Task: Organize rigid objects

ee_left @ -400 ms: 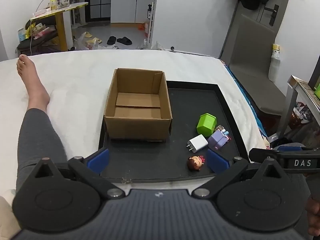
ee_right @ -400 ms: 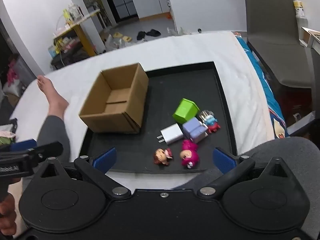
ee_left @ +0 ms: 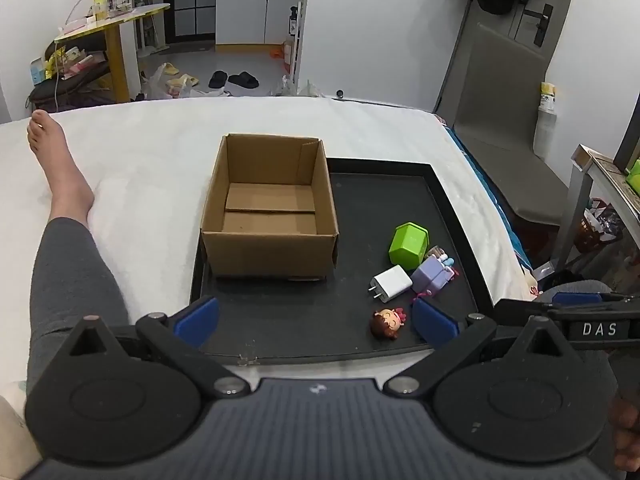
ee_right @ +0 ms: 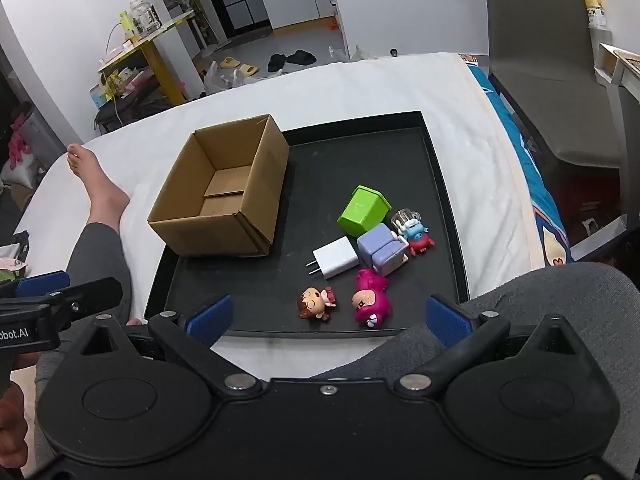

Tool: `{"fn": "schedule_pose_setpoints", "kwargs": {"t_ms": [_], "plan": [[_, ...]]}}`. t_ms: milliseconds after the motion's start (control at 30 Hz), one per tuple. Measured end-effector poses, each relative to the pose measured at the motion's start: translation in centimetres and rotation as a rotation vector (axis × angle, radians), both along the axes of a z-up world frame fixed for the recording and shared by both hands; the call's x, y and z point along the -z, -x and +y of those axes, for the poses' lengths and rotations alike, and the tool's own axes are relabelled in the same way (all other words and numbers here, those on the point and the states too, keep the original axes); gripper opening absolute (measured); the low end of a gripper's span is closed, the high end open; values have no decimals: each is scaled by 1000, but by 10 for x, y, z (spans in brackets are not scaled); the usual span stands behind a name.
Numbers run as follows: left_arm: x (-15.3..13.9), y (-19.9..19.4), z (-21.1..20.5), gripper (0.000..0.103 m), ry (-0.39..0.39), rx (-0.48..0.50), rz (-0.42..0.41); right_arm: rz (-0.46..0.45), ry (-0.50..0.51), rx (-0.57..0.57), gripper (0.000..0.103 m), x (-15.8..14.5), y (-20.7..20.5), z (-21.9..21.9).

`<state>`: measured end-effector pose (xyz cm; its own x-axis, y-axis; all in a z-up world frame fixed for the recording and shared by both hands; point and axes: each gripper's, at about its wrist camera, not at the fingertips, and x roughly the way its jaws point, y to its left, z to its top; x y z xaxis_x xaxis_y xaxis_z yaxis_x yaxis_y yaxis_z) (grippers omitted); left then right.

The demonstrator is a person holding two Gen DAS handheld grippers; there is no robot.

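Cardboard box (ee_right: 224, 188), empty, left-centre of frame on black tray (ee_right: 436, 184). Charger (ee_right: 336, 257), green bin (ee_right: 363, 210) and figurines (ee_right: 370, 298) clustered centre-right. Our left gripper (ee_left: 316, 318) and right gripper (ee_right: 326, 316): fingers apart, holding nothing. Risk, we judge: the tight cluster lets a pad nudge neighbours.

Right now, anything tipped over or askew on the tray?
Yes. The green bin lies on its side, and both dolls, the brown-haired one and the pink one, lie flat. The cardboard box overhangs the tray's left rim.
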<state>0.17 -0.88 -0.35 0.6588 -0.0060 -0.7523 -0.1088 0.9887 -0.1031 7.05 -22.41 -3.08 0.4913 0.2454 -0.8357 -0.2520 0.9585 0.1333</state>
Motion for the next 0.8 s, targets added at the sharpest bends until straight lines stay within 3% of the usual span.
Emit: {"fn": "schedule_pose_setpoints", "kwargs": {"t_ms": [800], "plan": [[-10,2,3,102,28,8,-32,-21,15,12,103,-16,4,-1]]}}
